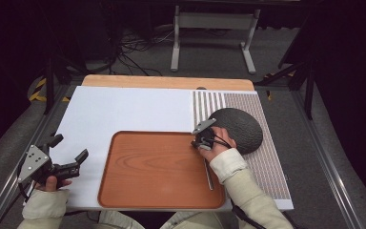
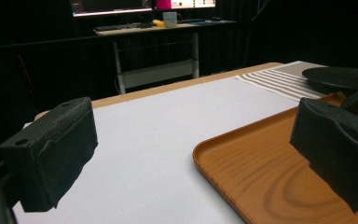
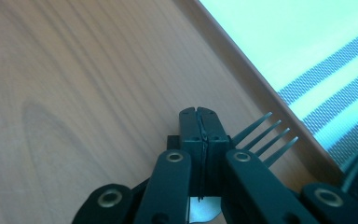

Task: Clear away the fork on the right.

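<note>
Two grippers were seen at the table. The right gripper point(image 3: 200, 122), jaws pressed together, was clamped on a slim metal fork point(image 3: 265, 135) held low over the right edge of the rectangular brown wooden tray point(image 1: 143, 167), just beside the dark grey domed plate point(image 1: 240, 128) on the striped mat point(image 1: 267, 157). The left gripper point(image 1: 69, 153) was held spread and empty over the white board point(image 1: 124, 109) at near left. Placing the fork appeared to be in hand; lowering and releasing would be required next.
</note>
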{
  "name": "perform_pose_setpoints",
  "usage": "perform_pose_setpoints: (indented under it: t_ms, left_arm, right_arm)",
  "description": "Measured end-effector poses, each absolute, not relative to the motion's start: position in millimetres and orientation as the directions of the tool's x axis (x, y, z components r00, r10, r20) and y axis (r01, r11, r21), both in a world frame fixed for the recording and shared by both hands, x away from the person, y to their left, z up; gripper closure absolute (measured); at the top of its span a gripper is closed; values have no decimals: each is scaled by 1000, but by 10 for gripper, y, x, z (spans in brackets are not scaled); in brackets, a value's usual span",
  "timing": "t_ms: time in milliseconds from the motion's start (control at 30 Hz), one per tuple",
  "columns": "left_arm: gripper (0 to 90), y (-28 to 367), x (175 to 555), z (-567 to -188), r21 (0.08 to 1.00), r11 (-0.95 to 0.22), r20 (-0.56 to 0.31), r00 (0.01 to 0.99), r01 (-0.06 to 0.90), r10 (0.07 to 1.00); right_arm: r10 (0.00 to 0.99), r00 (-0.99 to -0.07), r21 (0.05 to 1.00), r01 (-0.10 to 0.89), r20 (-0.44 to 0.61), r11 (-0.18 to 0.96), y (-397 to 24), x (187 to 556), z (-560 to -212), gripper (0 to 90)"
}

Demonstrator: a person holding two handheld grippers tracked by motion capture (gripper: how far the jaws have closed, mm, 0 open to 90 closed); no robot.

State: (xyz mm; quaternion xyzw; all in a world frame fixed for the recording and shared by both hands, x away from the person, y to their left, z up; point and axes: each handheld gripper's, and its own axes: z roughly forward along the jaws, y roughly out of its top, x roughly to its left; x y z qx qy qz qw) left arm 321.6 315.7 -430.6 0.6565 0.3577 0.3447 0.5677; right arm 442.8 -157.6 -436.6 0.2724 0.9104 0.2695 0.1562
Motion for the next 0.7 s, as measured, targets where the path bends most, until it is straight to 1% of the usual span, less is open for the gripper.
perform_pose_setpoints:
  t_ms: [200, 700]
  left_arm:
    - [10, 3157, 3217, -4306, 992, -97, 45, 506, 77, 861]
    - [10, 3155, 3217, -4305, 992, -100, 46, 510, 79, 859]
  right_arm:
    - [607, -784, 585, 434, -128, 685, -1659, 4437, -4370, 898]
    - [628, -770, 590, 455, -116, 667, -1744, 4430, -4365, 898]
